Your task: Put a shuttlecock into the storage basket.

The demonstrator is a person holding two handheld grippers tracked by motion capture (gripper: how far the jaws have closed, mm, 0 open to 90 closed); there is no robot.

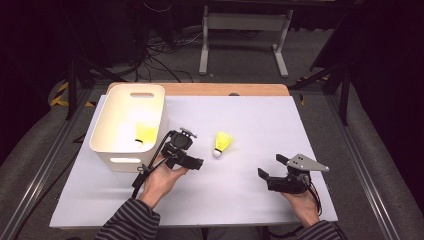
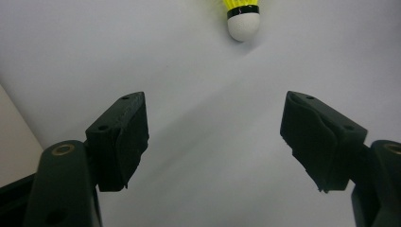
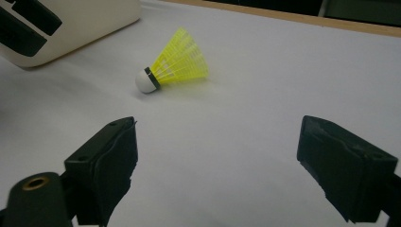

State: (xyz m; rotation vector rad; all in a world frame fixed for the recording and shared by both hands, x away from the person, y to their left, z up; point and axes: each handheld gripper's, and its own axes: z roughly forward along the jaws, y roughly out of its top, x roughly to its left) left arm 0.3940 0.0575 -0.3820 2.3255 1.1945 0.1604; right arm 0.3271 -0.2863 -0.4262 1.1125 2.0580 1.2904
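Two yellow shuttlecocks on scene. Far left: white bin (image 1: 116, 148) on the white table sheet (image 1: 250, 120), handle slots in its near and far walls. One shuttlecock in bin (image 1: 145, 133) lies on the bin floor, near its right wall.

Next, left gripper (image 1: 196, 163), held in the left hand (image 1: 162, 179), just off the bin's right near corner, pointing right across the sheet. Jaws spread wide, nothing between them. In the left gripper view the bare sheet sits between the jaws, and the cork of the loose shuttlecock (image 2: 242, 19) shows ahead at the top edge, slightly right of centre. Not touching it.

Centre: loose shuttlecock (image 1: 222, 143) lies on the sheet, white cork toward the person, yellow skirt away. Sits between the two grippers, nearer the left one. In the right gripper view it lies on its side, cork pointing left, with the bin corner beyond it at top left.

Right: right gripper (image 1: 271, 167) in the right hand (image 1: 302, 202), near the sheet's right near corner, well apart from the shuttlecock. Jaws wide apart, empty. Grey three-cornered plate on top.
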